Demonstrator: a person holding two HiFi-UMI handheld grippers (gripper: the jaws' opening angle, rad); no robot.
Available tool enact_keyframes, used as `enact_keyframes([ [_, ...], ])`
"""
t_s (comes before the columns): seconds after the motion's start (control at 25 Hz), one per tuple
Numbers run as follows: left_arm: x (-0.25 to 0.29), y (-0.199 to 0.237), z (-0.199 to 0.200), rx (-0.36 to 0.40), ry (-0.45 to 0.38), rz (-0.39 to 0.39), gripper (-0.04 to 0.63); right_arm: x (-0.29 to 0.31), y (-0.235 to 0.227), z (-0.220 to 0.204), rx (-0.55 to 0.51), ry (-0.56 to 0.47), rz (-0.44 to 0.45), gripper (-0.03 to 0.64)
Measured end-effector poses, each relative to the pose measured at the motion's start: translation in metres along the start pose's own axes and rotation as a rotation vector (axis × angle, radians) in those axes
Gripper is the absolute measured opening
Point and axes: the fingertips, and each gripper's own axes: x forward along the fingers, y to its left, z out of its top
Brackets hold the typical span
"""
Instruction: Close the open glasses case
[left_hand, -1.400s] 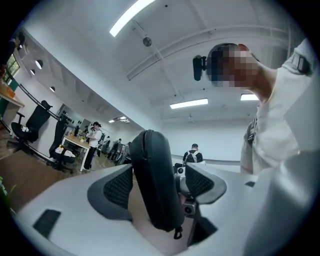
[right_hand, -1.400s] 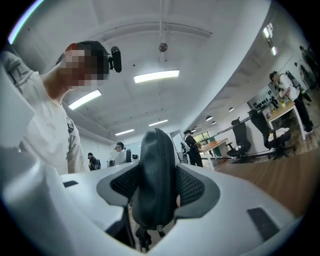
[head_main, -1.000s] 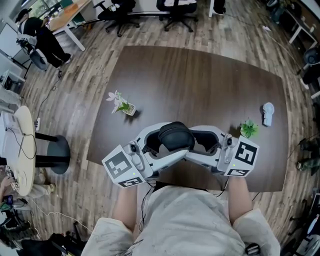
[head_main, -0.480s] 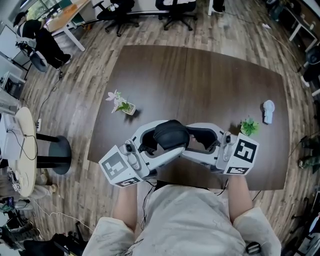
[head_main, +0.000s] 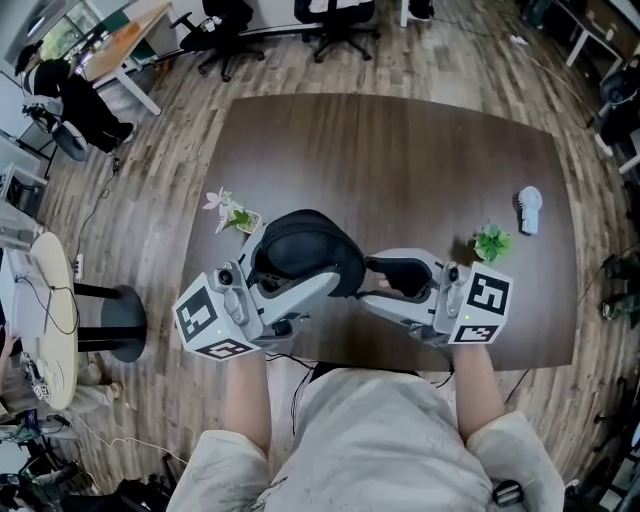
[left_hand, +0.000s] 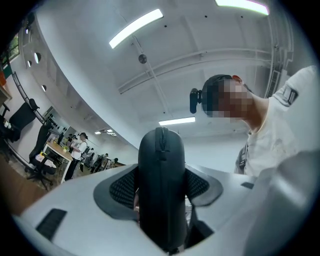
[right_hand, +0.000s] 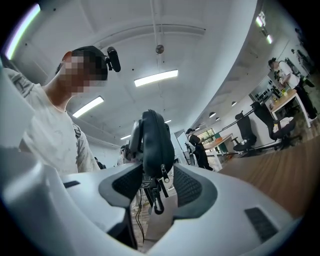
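Observation:
The black zipped glasses case (head_main: 300, 245) is held up in the air over the table's near edge, between both grippers. My left gripper (head_main: 300, 268) is shut on it from the left; in the left gripper view the case (left_hand: 161, 170) fills the gap between the pads, its zip seam looking closed. My right gripper (head_main: 385, 280) reaches in from the right. Its jaws have just been closing, and the case's narrow end (right_hand: 156, 145) sits between the pads (right_hand: 187, 185) with the zip pull (right_hand: 156, 197) hanging below.
A dark wooden table (head_main: 400, 150) carries a small white-flowered plant (head_main: 232, 212) at the left, a small green plant (head_main: 490, 242) and a white object (head_main: 529, 209) at the right. Office chairs stand beyond it, and a round white table (head_main: 45, 300) is at far left.
The left gripper has lifted the case up and to the left, nearer the head camera, so it looks larger. The right gripper has stayed about where it was.

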Motion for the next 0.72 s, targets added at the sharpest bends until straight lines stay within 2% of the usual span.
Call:
enact_keyframes([
  [0.16,0.003,-0.008,0.008,0.005,-0.008,-0.032,0.262,-0.004,-0.001,0.005,0.010,-0.027,-0.008,0.142],
  [0.28,0.005,-0.013,0.009,0.006,-0.009,-0.047,0.262,-0.005,0.001,0.004,0.014,-0.026,0.003,0.126],
  [0.52,0.004,-0.018,0.013,-0.004,-0.032,-0.058,0.262,-0.004,0.007,-0.001,0.010,0.001,0.028,0.073],
  [0.64,0.004,-0.018,0.014,0.006,-0.027,-0.055,0.262,-0.004,0.008,-0.001,0.005,0.005,0.032,0.023],
  [0.72,0.002,-0.017,0.014,0.011,-0.019,-0.053,0.262,-0.003,0.009,-0.001,0.003,0.006,0.034,0.018],
])
